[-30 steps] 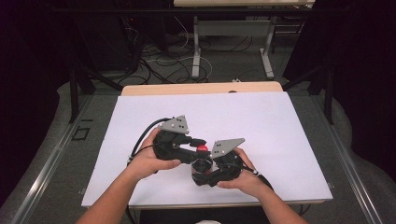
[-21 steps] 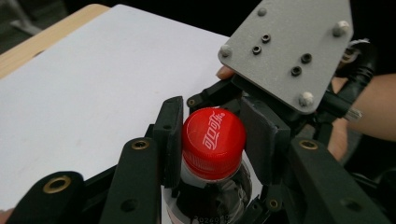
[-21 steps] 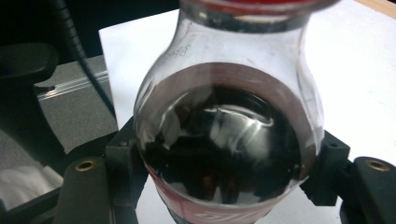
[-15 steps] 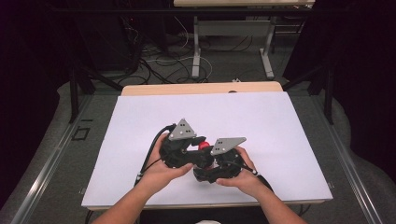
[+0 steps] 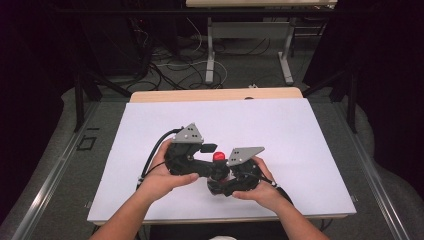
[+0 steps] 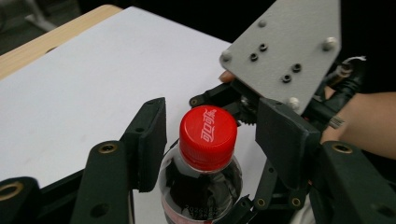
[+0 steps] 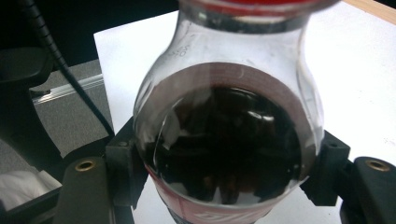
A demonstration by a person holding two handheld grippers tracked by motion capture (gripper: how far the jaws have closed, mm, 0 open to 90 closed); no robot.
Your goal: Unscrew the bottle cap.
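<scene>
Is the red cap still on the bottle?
Yes, the red cap sits on top of the bottle of dark drink.

White-topped table [image 5: 300, 130], grey floor [image 5: 60, 150], cables [image 5: 165, 70]

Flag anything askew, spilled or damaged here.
Nothing stands out. The bottle sits clamped in the right gripper, red cap on, no spill on the white table. The left gripper has just been opening around the cap.

White sheet [image 5: 280, 135] on wooden table [image 5: 200, 95]
</scene>
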